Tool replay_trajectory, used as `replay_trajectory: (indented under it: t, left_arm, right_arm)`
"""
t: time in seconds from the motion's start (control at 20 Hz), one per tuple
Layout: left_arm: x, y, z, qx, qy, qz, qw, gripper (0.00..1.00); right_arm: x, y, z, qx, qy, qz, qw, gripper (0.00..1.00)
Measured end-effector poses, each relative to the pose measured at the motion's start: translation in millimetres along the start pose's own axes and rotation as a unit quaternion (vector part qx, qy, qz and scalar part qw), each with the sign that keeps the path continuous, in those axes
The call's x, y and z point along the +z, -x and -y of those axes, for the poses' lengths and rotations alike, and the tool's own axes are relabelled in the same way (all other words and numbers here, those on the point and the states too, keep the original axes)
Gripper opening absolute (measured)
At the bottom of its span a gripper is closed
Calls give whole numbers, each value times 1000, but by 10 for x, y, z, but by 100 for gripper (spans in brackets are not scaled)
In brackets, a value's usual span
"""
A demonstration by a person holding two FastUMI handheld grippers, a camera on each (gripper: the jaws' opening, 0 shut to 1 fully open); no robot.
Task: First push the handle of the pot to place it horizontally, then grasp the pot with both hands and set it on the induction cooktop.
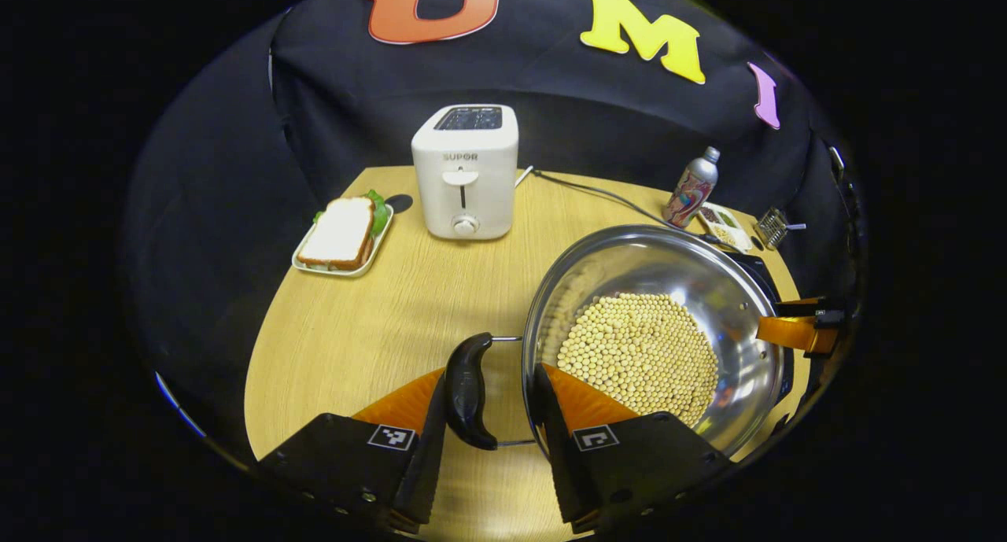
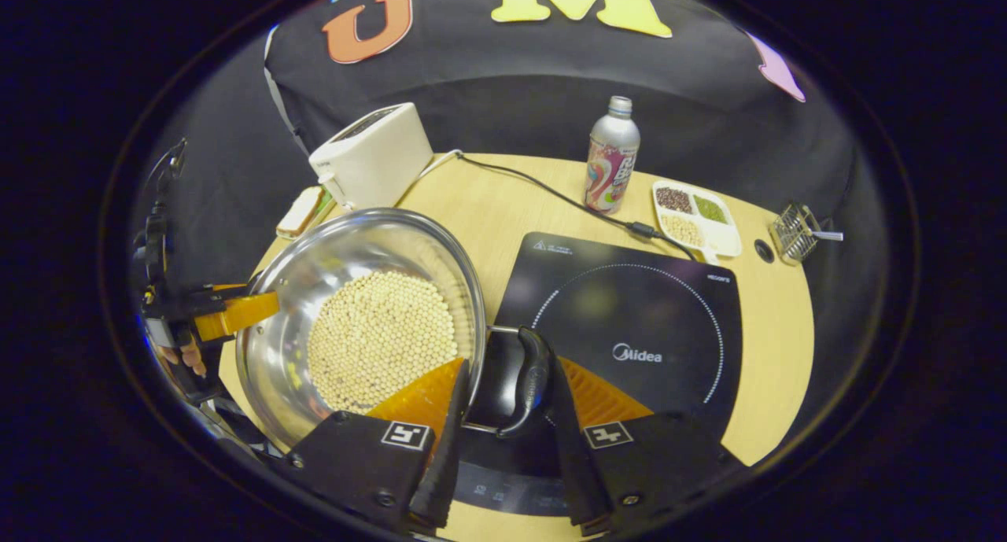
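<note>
A steel pot (image 1: 676,271) holding soybeans (image 1: 641,353) sits at the right of the wooden table. Its black left handle (image 1: 470,388) lies between the fingers of my left gripper (image 1: 488,404), against the outer finger with a gap to the inner one by the rim. In the right gripper view the pot (image 2: 315,274) overlaps the left edge of the black induction cooktop (image 2: 629,322). Its right handle (image 2: 533,381) rests against the outer finger of my right gripper (image 2: 507,392), apart from the inner finger. Both grippers are open around the handles.
A white toaster (image 1: 466,172) and a sandwich plate (image 1: 342,235) stand at the back left. A bottle (image 2: 612,155), a compartment tray (image 2: 696,215) and a small wire basket (image 2: 796,231) sit behind the cooktop. The power cord (image 2: 543,188) crosses the table.
</note>
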State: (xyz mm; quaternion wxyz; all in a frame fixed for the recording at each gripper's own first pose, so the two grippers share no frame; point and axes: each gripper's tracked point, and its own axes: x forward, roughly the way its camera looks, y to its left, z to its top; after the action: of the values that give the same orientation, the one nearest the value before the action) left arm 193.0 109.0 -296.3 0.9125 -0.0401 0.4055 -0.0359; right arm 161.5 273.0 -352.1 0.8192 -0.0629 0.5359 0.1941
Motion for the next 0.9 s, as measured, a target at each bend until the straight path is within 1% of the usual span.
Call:
replay_trajectory:
  t: [0.1, 0.2, 0.25, 0.3, 0.35, 0.55, 0.75, 0.9]
  left_arm:
    - [172, 192, 110, -5, -8, 16, 1000, 57]
    - [311, 342, 237, -9, -14, 23, 1000, 57]
    - [387, 401, 304, -11, -18, 30, 999, 58]
    - [453, 456, 383, -14, -21, 35, 999, 58]
    - [518, 515, 459, -17, -23, 41, 999, 58]
    - [725, 673, 805, -30, -36, 54, 997, 58]
    - [906, 794, 1171, -33, -59, 71, 995, 58]
    - [976, 773, 1442, -37, -66, 76, 994, 57]
  right_arm:
    - [86, 246, 69, 8, -12, 4, 1000, 55]
    - [189, 477, 166, 6, -11, 16, 1000, 55]
    - [219, 595, 222, 2, -10, 22, 1000, 55]
    - [278, 706, 280, -2, -9, 31, 999, 57]
    - [316, 813, 344, -7, -9, 41, 999, 55]
    - [425, 1202, 655, -23, -8, 67, 997, 55]
    - [473, 1452, 1000, -35, -20, 83, 996, 55]
    - [468, 1567, 1261, -45, -30, 89, 995, 55]
